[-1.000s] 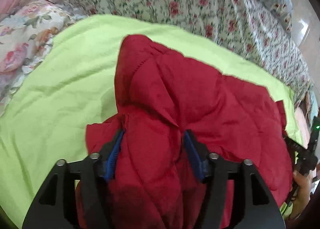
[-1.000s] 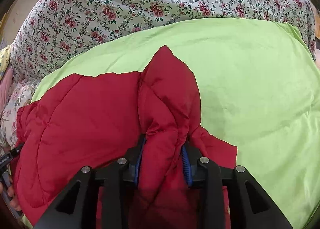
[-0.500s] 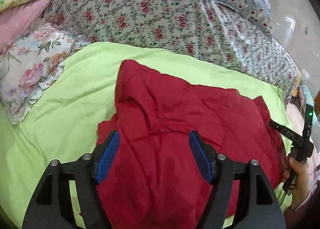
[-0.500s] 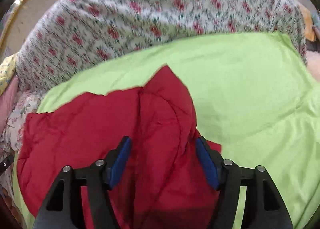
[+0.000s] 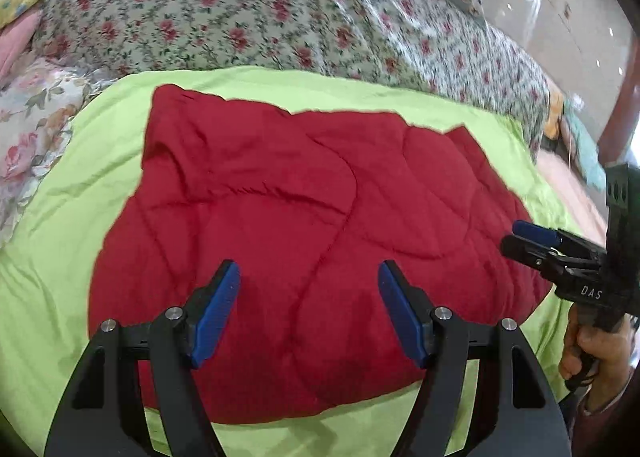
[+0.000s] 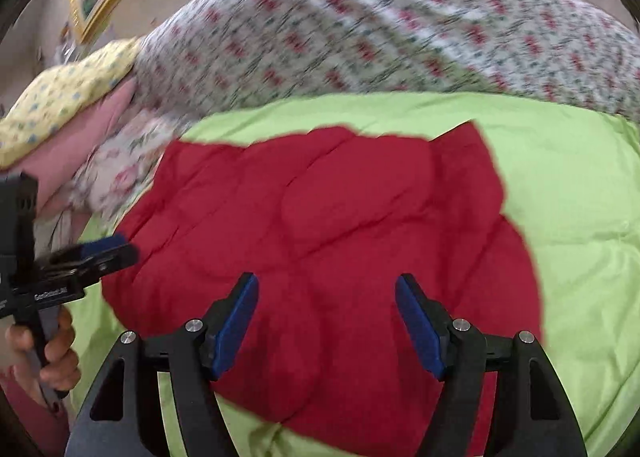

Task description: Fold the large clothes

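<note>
A red quilted garment (image 5: 300, 185) lies folded and fairly flat on a lime green sheet (image 5: 72, 193). My left gripper (image 5: 307, 265) hovers open above its near edge, blue pads apart, nothing between them. The right wrist view shows the same garment (image 6: 320, 209) on the sheet (image 6: 580, 197). Over it my right gripper (image 6: 326, 277) has its jaws opening, with only air between the pads. Each gripper shows in the other's view: the right gripper (image 5: 528, 237) at the garment's right edge, the left gripper (image 6: 108, 249) at its left edge.
A rose-patterned quilt (image 5: 240, 9) is heaped behind the green sheet. A floral pillow (image 5: 28, 129) lies at the left, with a yellow pillow (image 6: 60, 93) beyond it. A brown post (image 5: 624, 97) stands at the right. A hand (image 5: 592, 353) grips the right tool's handle.
Both grippers let go of the raised red folds they pinched and drew back and up. The folds dropped, and the garment now lies flat on the sheet.
</note>
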`<state>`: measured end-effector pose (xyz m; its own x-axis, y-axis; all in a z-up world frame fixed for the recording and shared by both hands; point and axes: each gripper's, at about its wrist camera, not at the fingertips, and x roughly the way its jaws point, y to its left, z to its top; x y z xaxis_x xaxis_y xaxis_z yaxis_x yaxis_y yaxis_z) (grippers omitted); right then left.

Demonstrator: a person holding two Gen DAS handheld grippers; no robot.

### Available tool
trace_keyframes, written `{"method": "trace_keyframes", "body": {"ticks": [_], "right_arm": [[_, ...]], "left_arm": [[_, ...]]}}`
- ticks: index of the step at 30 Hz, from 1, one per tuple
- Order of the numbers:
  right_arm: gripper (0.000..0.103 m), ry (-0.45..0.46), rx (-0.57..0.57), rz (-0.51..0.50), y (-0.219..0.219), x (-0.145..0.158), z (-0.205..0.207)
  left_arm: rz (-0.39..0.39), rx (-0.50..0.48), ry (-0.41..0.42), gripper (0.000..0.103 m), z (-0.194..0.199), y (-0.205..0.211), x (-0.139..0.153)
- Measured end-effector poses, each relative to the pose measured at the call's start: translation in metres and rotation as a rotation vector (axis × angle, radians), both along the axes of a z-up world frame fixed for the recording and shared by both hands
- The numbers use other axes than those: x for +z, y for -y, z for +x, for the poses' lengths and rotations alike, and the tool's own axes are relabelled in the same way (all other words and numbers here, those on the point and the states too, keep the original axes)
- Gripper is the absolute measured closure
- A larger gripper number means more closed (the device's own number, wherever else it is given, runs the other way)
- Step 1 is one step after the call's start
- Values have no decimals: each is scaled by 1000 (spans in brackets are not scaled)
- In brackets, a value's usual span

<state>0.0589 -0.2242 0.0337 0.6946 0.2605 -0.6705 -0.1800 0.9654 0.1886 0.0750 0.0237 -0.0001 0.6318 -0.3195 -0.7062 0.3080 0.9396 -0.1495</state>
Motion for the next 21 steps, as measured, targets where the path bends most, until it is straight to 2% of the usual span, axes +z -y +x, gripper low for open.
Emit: {"method": "trace_keyframes", "body": {"ticks": [3, 6, 12, 17, 21], "right_arm": [[30, -49, 4, -67, -10, -20, 7], [29, -74, -13, -78, -7, -33, 16], [30, -82, -69, -87, 8, -36, 40], [29, -55, -101, -92, 12, -44, 51], [29, -9, -109, -39, 21, -54, 47]], "left_arm": [[49, 6, -23, 32, 7, 7, -16], [33, 29, -51, 30, 18, 4, -29], [40, 44, -67, 29, 38, 6, -38], [24, 63, -70, 29, 46, 4, -43], [21, 77, -76, 30, 47, 2, -37]]}}
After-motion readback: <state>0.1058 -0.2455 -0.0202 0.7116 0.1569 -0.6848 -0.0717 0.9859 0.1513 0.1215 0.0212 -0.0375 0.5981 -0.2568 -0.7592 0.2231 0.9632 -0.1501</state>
